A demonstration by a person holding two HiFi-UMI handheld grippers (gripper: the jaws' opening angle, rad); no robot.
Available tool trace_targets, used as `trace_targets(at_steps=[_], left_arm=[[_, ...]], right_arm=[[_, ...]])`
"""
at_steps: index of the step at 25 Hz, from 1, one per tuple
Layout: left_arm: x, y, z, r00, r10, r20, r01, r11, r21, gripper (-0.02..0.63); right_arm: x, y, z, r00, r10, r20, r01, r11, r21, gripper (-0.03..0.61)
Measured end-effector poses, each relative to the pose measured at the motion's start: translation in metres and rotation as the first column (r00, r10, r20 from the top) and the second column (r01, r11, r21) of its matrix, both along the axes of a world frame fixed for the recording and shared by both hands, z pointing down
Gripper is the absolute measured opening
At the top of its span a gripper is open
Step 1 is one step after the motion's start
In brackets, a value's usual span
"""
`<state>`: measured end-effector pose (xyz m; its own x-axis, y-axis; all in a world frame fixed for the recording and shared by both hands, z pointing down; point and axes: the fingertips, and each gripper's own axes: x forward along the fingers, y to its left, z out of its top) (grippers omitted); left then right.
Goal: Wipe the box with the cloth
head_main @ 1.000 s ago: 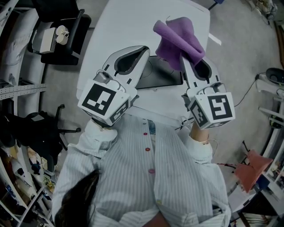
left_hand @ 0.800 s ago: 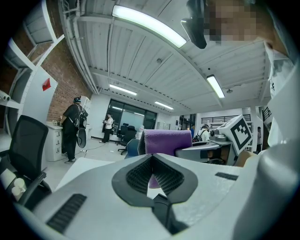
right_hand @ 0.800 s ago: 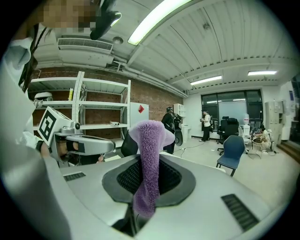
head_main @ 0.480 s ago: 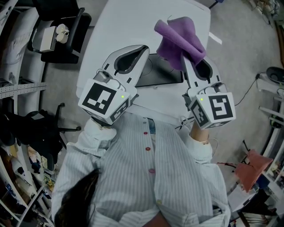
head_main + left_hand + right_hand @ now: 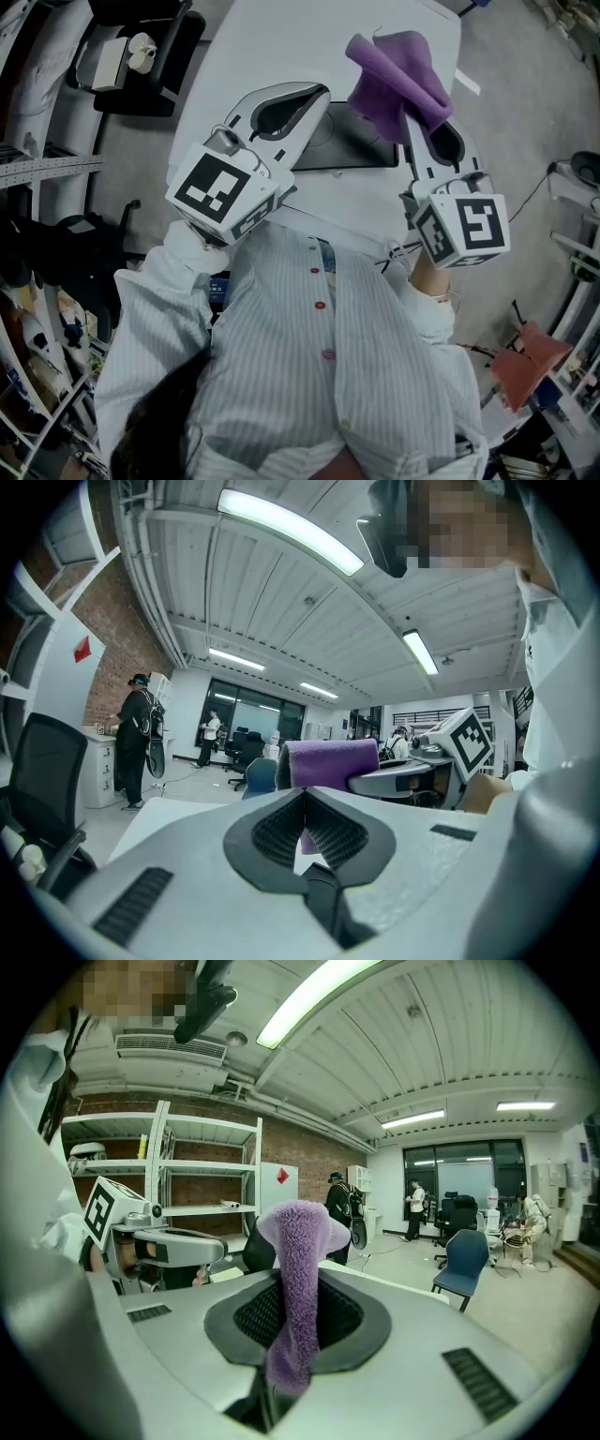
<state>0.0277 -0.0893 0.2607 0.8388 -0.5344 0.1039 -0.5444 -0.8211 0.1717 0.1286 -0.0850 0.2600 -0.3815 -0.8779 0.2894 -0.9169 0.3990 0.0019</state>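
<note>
Cloth [image 5: 398, 70], purple and fleecy, is pinched in the right tool [image 5: 292, 1290], whose jaws are closed on a fold of it; one part stands up beyond the tips in a rounded bunch and a tail hangs back toward the tool's body; the left tool [image 5: 302, 794] has its jaws pressed together at the tips with nothing between them, and the cloth shows just past those tips, off to that tool's right; the two tools are held side by side and apart, each with its marker cube nearest the person's striped shirt [image 5: 319, 375]; the box [image 5: 347, 145], dark and flat, lies on the white surface [image 5: 281, 47] below the gap between the tools, partly covered by both of them in the head view; the cloth is not touching it; both gripper views look out across a room under ceiling lights.
</note>
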Motion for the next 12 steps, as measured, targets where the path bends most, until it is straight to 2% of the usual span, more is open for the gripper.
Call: trace_targets(at_steps=[4, 12], left_arm=[[0.0, 0.001, -0.004, 1.0, 0.015, -0.004, -0.015, 1.0, 0.005, 0.009], [-0.019, 0.002, 0.011, 0.998, 0.027, 0.049, -0.026, 1.0, -0.006, 0.009]], right_arm=[[0.005, 0.003, -0.001, 1.0, -0.005, 0.002, 0.005, 1.0, 0.003, 0.055], [-0.003, 0.003, 0.005, 1.0, 0.0, -0.005, 0.0, 1.0, 0.001, 0.055]])
